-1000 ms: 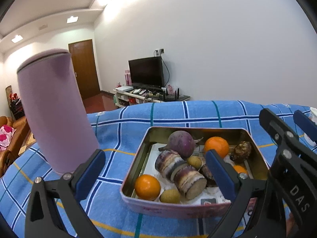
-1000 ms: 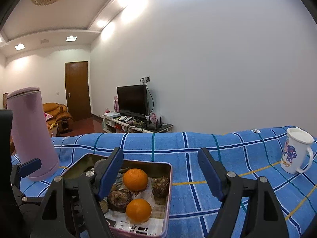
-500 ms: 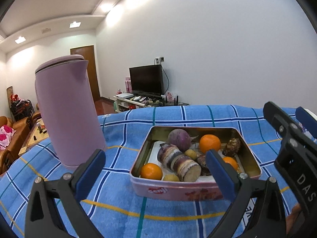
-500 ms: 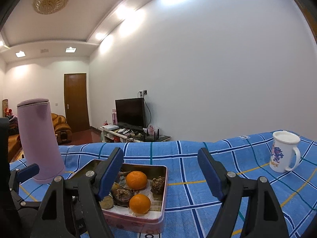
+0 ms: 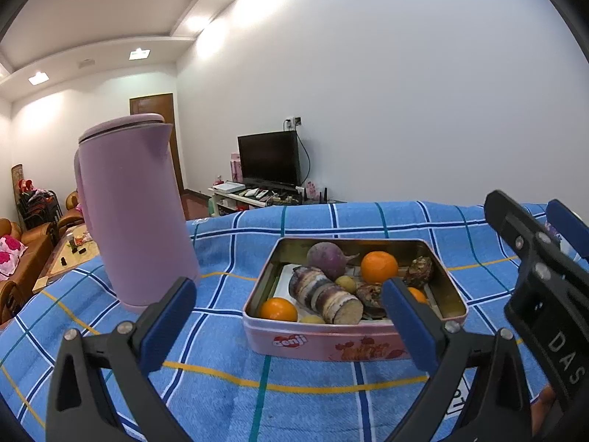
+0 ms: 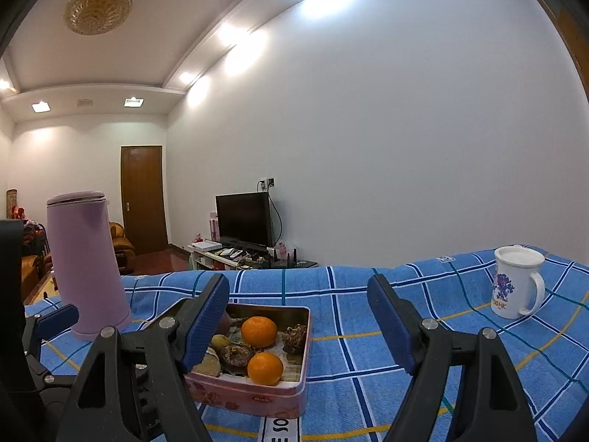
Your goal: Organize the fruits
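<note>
Pink tin (image 5: 331,342); 3 orange fruits (image 5: 379,266); lilac jug (image 5: 136,213); blue checked cloth (image 5: 221,350); white mug (image 6: 515,287), blue motif.

Landmark: black television (image 6: 243,218), screen dark, against the white wall (image 6: 386,147)
Below it: low white stand (image 6: 235,258) strewn with small items
Left of it: brown wooden door (image 6: 143,199), shut
Further left: orange-brown sofa (image 5: 22,258)
Above: white ceiling, recessed lights (image 6: 133,102), round gold fixture (image 6: 98,7)

Lilac kettle (image 5: 132,213) upright on blue checked cloth (image 5: 228,353); white mug (image 6: 515,281) well apart.
</note>
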Demonstrator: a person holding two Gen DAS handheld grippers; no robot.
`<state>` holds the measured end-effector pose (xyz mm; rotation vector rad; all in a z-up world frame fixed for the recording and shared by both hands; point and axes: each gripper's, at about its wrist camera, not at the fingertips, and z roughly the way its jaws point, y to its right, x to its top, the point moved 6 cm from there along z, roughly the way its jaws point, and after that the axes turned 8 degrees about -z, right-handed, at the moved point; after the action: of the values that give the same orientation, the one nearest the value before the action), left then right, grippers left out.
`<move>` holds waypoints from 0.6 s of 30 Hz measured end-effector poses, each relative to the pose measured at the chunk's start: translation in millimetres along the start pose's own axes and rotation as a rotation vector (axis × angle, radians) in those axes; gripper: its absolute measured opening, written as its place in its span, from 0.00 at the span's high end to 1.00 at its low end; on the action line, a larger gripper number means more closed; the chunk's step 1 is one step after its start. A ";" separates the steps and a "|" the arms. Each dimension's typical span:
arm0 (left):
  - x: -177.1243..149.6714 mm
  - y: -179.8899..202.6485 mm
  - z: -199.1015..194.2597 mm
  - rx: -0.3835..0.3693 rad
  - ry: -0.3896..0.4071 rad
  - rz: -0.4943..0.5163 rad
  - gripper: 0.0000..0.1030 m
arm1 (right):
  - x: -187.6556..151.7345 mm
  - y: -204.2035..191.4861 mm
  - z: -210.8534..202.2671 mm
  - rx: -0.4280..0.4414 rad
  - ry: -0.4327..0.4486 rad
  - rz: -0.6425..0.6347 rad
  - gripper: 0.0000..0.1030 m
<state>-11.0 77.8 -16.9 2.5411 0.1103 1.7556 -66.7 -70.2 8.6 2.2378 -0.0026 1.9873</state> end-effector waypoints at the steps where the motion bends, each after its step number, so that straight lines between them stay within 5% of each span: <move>1: 0.1 0.2 0.4 0.001 -0.001 0.001 0.00 | -0.1 -0.6 0.3 0.000 -0.001 -0.003 0.24; 18: 0.3 -1.9 2.6 0.018 -0.006 -0.006 0.00 | 0.5 1.3 1.9 -0.010 -0.007 0.001 0.24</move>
<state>-8.6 79.7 -17.7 2.5557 0.1332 1.7521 -64.9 -71.6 9.1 2.2390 -0.0141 1.9752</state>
